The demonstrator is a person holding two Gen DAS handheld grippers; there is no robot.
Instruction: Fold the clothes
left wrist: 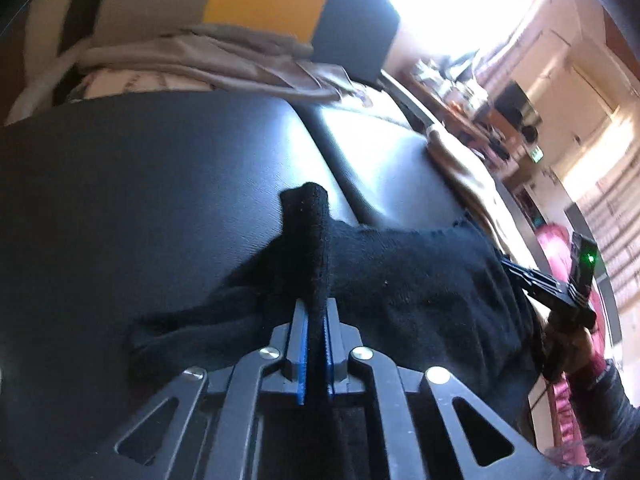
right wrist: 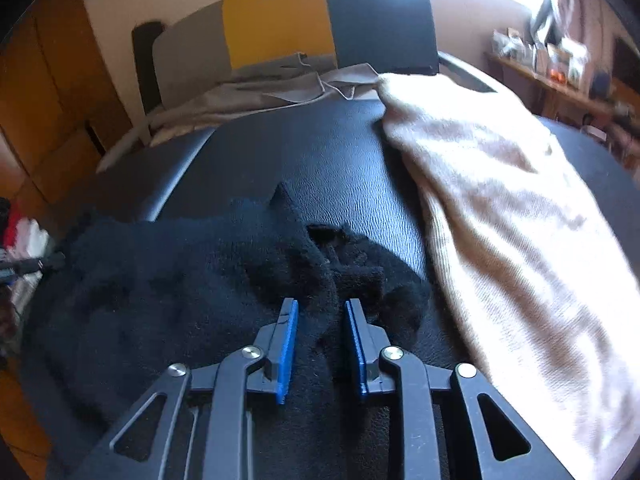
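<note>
A black garment of fuzzy knit lies spread on a black padded surface, which has a leather-like grain and a seam running across it. In the left wrist view a fold of the garment stands up in a narrow ridge, pinched between the blue pads of the left gripper, whose jaws are clenched on the cloth with only the fabric's thickness between them. From that ridge the garment runs off to the right, toward the right gripper, seen from the side at the cloth's far edge with a green light on its body and a hand holding its handle. In the right wrist view the garment covers the lower left of the surface, rumpled, with a ragged edge just ahead of the fingers. The right gripper stands released, its blue pads apart with cloth lying between and beneath them; they grip nothing. Just right of the garment lies a cream knit cloth, draped along the surface's edge. At the far end lies a grey garment with a drawstring, crumpled against a backrest with grey, yellow and dark panels.
</note>
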